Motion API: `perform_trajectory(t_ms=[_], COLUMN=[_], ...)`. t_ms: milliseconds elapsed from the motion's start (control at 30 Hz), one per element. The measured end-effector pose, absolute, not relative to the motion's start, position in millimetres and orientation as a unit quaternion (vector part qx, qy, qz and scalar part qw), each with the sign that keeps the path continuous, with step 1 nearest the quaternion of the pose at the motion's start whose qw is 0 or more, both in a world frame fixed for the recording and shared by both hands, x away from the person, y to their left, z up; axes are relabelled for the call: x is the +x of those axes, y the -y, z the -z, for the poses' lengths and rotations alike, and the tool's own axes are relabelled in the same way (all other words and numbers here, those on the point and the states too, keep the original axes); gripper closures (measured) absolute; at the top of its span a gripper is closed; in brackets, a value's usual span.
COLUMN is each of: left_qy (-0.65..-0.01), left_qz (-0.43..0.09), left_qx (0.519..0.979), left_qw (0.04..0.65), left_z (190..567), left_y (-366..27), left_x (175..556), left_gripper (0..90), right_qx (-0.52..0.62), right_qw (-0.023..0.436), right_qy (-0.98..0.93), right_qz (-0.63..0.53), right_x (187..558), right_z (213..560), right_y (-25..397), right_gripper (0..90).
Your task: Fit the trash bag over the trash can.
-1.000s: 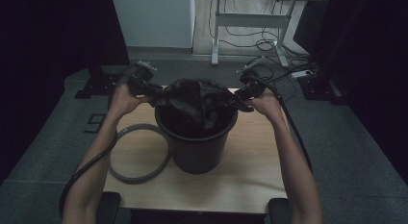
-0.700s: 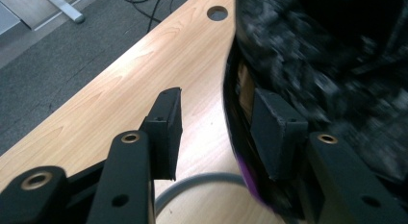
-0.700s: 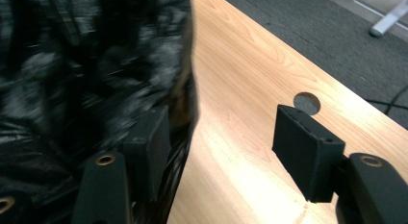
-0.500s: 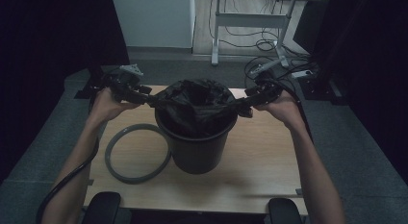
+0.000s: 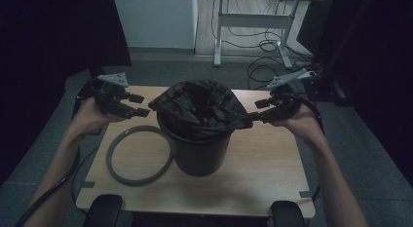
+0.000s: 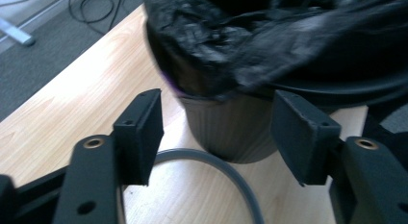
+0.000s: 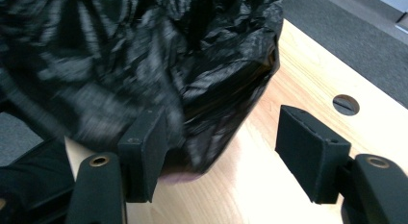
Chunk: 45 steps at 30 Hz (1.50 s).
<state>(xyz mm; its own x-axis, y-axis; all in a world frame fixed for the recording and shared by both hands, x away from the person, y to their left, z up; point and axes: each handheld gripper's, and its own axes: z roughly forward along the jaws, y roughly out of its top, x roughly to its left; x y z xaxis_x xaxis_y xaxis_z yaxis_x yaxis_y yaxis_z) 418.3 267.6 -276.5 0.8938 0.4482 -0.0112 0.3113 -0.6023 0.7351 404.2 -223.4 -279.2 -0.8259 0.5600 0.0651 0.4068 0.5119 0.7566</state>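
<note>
The left gripper (image 5: 138,104) has its jaws wide apart and holds nothing. Just under it, on the wooden table (image 5: 263,173), lies a grey ring (image 5: 139,155). Right past its tips stands the dark bin (image 5: 200,151) with a black bag (image 5: 199,107) folded over its rim. The right gripper (image 5: 255,111) sits on the bin's other side. Its jaws are apart too, and the bag's edge hangs just in front of them. Beyond the table stands a white desk (image 5: 253,17).

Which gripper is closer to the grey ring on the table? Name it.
The left gripper: the grey ring lies just below it, left of the bin. The right gripper is across the bin.
</note>
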Motion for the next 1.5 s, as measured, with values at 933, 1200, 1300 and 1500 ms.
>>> perform_trajectory(t_ms=[933,1200,1300,1500], left_qy=[-0.134,-0.119,-0.117,-0.1], left_qz=[-0.114,-0.079,-0.084,-0.074], left_qx=[0.909,0.905,0.914,0.924], left_qw=[0.378,0.401,0.379,0.361], left_z=[285,308,315,334], left_y=[-239,-248,-246,-229], left_x=[395,394,393,395], left_gripper=[88.9,89.3,89.3,89.3], right_qx=[0.147,0.154,0.156,0.158], right_qw=[0.092,0.077,0.077,0.076], right_qy=[-0.909,-0.909,-0.913,-0.916], right_qz=[-0.379,-0.379,-0.37,-0.36], right_x=[355,358,359,361], right_z=[305,321,328,338], right_y=[176,173,169,155], right_gripper=[86.4,86.5,86.3,85.8])
